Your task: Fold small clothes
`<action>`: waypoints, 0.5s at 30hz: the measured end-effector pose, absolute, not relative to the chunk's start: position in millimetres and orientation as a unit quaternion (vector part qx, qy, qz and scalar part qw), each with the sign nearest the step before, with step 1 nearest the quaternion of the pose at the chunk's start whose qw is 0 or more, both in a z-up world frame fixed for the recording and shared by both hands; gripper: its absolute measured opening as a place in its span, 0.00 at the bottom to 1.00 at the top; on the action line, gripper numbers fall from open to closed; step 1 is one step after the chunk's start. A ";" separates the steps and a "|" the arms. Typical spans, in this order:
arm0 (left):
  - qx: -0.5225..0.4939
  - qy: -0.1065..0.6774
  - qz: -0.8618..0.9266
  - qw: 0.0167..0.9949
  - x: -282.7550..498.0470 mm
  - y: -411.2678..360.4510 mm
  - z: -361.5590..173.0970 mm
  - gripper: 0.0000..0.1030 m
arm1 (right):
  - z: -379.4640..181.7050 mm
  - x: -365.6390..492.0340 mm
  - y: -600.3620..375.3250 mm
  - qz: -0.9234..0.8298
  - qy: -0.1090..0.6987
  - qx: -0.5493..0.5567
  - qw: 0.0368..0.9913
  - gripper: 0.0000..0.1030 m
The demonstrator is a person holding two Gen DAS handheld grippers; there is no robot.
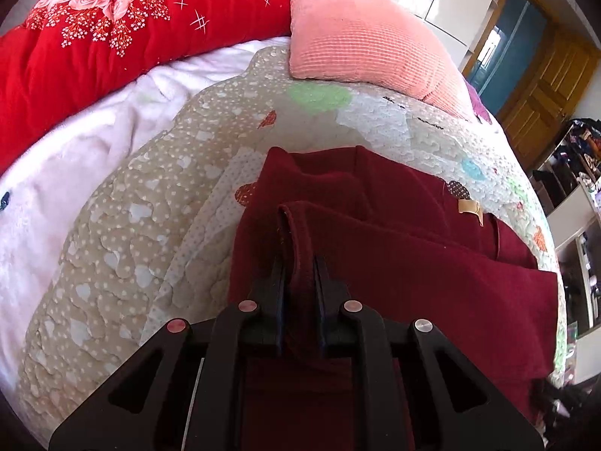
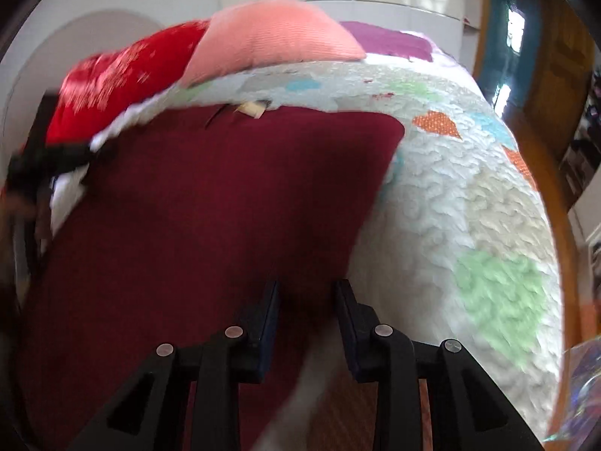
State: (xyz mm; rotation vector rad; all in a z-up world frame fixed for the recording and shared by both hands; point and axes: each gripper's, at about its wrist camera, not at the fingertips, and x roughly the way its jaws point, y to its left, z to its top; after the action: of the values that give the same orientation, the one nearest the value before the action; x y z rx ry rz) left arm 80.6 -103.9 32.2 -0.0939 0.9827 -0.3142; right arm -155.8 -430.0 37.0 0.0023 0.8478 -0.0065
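Observation:
A dark red garment (image 1: 413, 248) with a tan label (image 1: 468, 207) lies on the quilted bed cover (image 1: 124, 225), partly folded. My left gripper (image 1: 300, 259) is shut on a fold of its edge and holds that fold lifted. In the right wrist view the same garment (image 2: 210, 203) spreads across the bed, its label (image 2: 252, 108) at the far edge. My right gripper (image 2: 307, 285) is open, its fingers on either side of the garment's near corner at the bed's edge. The left gripper (image 2: 49, 161) shows blurred at the left.
A red floral quilt (image 1: 112, 37) and a pink pillow (image 1: 360, 37) lie at the head of the bed. A white fleece sheet (image 1: 75, 173) covers the left side. Wooden doors (image 1: 544, 86) and shelves (image 1: 578, 173) stand to the right.

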 end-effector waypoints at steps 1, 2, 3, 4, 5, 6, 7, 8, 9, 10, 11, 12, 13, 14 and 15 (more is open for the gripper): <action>-0.044 0.470 -0.150 0.869 80.6 -104.1 32.7 0.12 | 36.1 -159.8 -433.4 0.011 0.428 0.017 0.903 0.29; -0.043 0.470 -0.150 0.869 80.5 -104.6 33.2 0.12 | 39.1 -167.1 -439.2 0.023 0.425 0.033 0.904 0.29; -0.043 0.470 -0.149 0.869 80.1 -104.8 33.4 0.12 | 43.9 -170.5 -442.5 0.011 0.413 0.033 0.910 0.29; -0.043 0.470 -0.147 0.869 79.5 -104.9 33.3 0.13 | 49.8 -171.7 -446.5 -0.004 0.400 0.032 0.916 0.29; -0.043 0.470 -0.146 0.870 78.6 -104.7 33.3 0.13 | 57.9 -171.0 -452.2 -0.017 0.382 0.041 0.923 0.29; -0.043 0.469 -0.145 0.870 77.7 -104.7 33.4 0.13 | 67.4 -167.1 -461.4 -0.024 0.359 0.066 0.931 0.32; -0.043 0.469 -0.144 0.870 77.7 -104.6 33.5 0.13 | 72.5 -162.2 -468.3 -0.030 0.344 0.088 0.934 0.47; -0.042 0.470 -0.144 0.870 77.8 -104.9 33.4 0.13 | 78.3 -150.6 -479.4 -0.044 0.324 0.123 0.937 0.56; -0.042 0.470 -0.143 0.870 77.7 -105.2 33.3 0.13 | 78.9 -140.4 -484.8 -0.048 0.317 0.141 0.937 0.69; -0.043 0.471 -0.142 0.869 77.8 -105.6 33.6 0.13 | 77.1 -129.5 -488.4 -0.049 0.315 0.156 0.935 0.70; -0.042 0.472 -0.142 0.869 77.9 -105.9 33.8 0.13 | 71.5 -110.3 -491.7 -0.049 0.325 0.170 0.929 0.70; -0.040 0.473 -0.142 0.869 77.4 -106.8 34.5 0.13 | 65.8 -99.4 -491.3 -0.048 0.334 0.173 0.925 0.60; -0.039 0.474 -0.144 0.868 76.9 -107.7 36.1 0.13 | 59.2 -89.0 -489.8 -0.044 0.344 0.171 0.922 0.27; -0.039 0.473 -0.148 0.868 75.8 -108.1 38.4 0.13 | 52.3 -75.8 -483.0 -0.039 0.362 0.144 0.920 0.19; -0.039 0.468 -0.154 0.869 73.7 -108.1 41.6 0.13 | 51.9 -73.1 -477.6 -0.048 0.362 0.120 0.923 0.16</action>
State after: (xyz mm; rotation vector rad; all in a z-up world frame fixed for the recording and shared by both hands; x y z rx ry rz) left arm 73.7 -108.1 41.6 -0.0819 0.9799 -0.3224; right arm -73.1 -477.6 51.9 0.2459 0.7434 -0.0984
